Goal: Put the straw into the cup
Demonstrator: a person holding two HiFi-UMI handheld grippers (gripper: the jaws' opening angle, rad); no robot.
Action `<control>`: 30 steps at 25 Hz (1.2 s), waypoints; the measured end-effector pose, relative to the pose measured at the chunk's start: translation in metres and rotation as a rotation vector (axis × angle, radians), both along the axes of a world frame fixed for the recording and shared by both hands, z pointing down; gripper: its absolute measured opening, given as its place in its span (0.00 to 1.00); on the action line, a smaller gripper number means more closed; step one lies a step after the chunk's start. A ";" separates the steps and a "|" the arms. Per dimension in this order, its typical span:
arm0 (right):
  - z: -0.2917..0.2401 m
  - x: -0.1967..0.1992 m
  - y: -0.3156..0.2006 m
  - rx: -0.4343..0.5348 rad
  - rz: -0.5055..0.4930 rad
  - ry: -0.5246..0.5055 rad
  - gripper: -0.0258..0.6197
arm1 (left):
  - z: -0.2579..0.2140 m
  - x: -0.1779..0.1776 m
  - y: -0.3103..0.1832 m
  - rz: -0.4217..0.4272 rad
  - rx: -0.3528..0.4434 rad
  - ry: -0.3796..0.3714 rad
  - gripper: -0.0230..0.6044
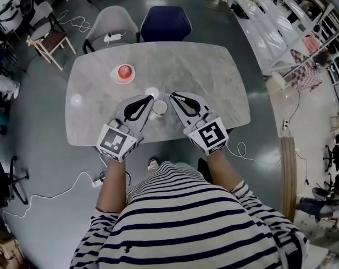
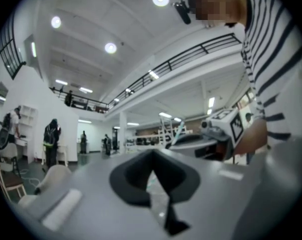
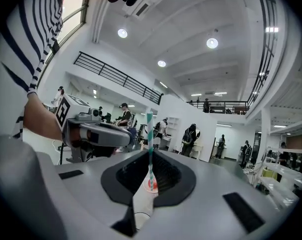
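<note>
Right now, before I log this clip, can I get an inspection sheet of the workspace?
Surface: marble table, light glare.
Job's things: cup between the gripper tips; striped straw upright.
Clutter: red item on a dish.
Grippers: right gripper shut on the striped straw; left gripper jaws near together beside the cup, grip unclear.
Cables: power strip on grey chair; white cable on floor.
Surroundings: blue chair, shelving.
</note>
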State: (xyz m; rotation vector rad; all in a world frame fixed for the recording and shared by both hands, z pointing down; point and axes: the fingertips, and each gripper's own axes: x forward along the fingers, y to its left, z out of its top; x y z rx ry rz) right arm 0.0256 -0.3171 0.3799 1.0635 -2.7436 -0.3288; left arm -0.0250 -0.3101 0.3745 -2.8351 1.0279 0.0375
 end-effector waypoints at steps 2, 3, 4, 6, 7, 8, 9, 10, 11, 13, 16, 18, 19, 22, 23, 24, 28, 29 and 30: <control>0.006 -0.004 -0.009 -0.017 0.003 0.008 0.08 | 0.003 -0.003 -0.009 0.008 -0.009 0.003 0.05; 0.009 -0.005 -0.012 -0.030 0.002 0.012 0.08 | 0.005 -0.003 -0.013 0.012 -0.012 0.004 0.05; 0.013 -0.004 -0.016 -0.045 0.002 0.016 0.08 | 0.006 -0.001 -0.017 0.017 -0.015 0.002 0.05; 0.021 -0.001 -0.024 -0.076 0.004 0.016 0.08 | 0.009 0.003 -0.023 0.027 -0.021 -0.008 0.05; 0.025 0.001 -0.027 -0.090 0.006 0.015 0.08 | 0.012 0.005 -0.025 0.031 -0.027 -0.012 0.05; 0.029 0.001 -0.030 -0.102 0.006 0.016 0.08 | 0.015 0.005 -0.027 0.033 -0.034 -0.014 0.05; 0.034 0.001 -0.032 -0.114 0.005 0.018 0.08 | 0.018 0.006 -0.029 0.035 -0.042 -0.015 0.05; 0.039 0.000 -0.034 -0.125 0.001 0.022 0.08 | 0.021 0.005 -0.031 0.035 -0.050 -0.014 0.05; 0.043 -0.001 -0.036 -0.136 -0.004 0.026 0.08 | 0.025 0.005 -0.033 0.032 -0.058 -0.013 0.05; 0.052 -0.002 -0.041 -0.154 -0.013 0.033 0.08 | 0.030 0.006 -0.038 0.027 -0.071 -0.008 0.05; 0.064 0.000 -0.049 -0.184 -0.018 0.043 0.08 | 0.038 0.009 -0.046 0.030 -0.088 -0.015 0.05; 0.075 0.000 -0.052 -0.210 -0.019 0.049 0.08 | 0.045 0.010 -0.048 0.031 -0.102 -0.026 0.05; 0.080 0.000 -0.053 -0.222 -0.018 0.052 0.08 | 0.048 0.009 -0.049 0.031 -0.108 -0.030 0.05; 0.097 -0.003 -0.057 -0.258 -0.020 0.071 0.08 | 0.057 0.007 -0.053 0.029 -0.123 -0.035 0.05; 0.103 -0.003 -0.058 -0.269 -0.023 0.080 0.08 | 0.059 0.006 -0.053 0.027 -0.127 -0.034 0.05; 0.110 -0.003 -0.058 -0.280 -0.026 0.090 0.08 | 0.062 0.007 -0.053 0.026 -0.132 -0.032 0.05; 0.136 0.000 -0.060 -0.321 -0.020 0.120 0.08 | 0.068 0.009 -0.053 0.027 -0.143 -0.030 0.05; 0.141 -0.001 -0.061 -0.334 -0.018 0.123 0.08 | 0.069 0.009 -0.053 0.027 -0.145 -0.030 0.05; 0.147 -0.001 -0.062 -0.348 -0.017 0.127 0.08 | 0.070 0.008 -0.053 0.028 -0.147 -0.030 0.05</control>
